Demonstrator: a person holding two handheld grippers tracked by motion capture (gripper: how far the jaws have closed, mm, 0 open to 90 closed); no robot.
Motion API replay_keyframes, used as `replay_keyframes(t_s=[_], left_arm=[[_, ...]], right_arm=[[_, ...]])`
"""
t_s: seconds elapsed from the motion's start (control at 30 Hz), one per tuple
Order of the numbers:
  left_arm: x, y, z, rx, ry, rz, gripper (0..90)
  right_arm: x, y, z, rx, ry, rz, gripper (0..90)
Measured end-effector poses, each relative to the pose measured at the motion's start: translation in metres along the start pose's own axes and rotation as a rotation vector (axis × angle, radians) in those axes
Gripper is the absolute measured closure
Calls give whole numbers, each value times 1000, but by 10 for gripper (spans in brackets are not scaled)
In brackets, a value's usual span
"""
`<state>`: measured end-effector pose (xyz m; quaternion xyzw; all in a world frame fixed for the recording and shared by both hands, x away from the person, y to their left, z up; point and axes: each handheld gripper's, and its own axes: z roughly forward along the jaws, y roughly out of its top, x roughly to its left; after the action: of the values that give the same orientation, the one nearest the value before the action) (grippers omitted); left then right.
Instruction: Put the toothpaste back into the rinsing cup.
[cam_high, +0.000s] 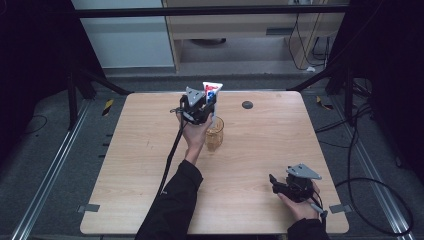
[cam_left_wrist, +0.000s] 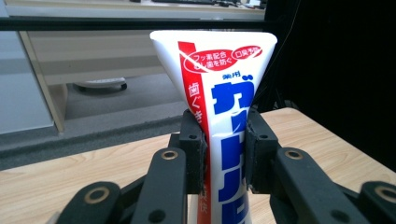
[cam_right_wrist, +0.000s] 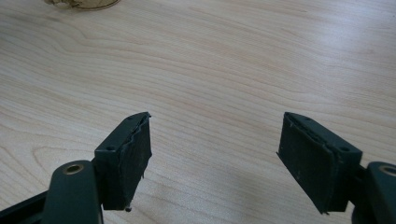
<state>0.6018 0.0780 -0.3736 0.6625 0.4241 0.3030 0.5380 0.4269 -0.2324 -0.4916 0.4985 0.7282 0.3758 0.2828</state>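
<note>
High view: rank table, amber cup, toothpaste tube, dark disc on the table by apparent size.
1. Table, largest by far.
2. Amber cup.
3. Toothpaste tube, partly hidden by the left tool that grips it and held nearer the camera, so unsure against the cup.
4. Dark disc, smallest.

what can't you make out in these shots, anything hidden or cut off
- White, red and blue toothpaste tube: its lower end, left gripper view, cut off by the bottom edge and the left gripper.
- Amber glass cup: contents, high view, too small; right gripper view, cut off by the top edge.
- Small dark round thing: high view, too small to identify.
</note>
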Motion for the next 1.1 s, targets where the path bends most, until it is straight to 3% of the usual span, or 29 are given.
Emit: replay_keyframes(t_s=[0.4, 1.1], left_arm=[[-2, -10, 9, 27, -6, 18, 720], [-5, -39, 16, 78, -28, 13, 717]], right_arm=[[0, 0, 0, 1, 0, -3, 254], [1, 0, 1, -1, 3, -11, 253]])
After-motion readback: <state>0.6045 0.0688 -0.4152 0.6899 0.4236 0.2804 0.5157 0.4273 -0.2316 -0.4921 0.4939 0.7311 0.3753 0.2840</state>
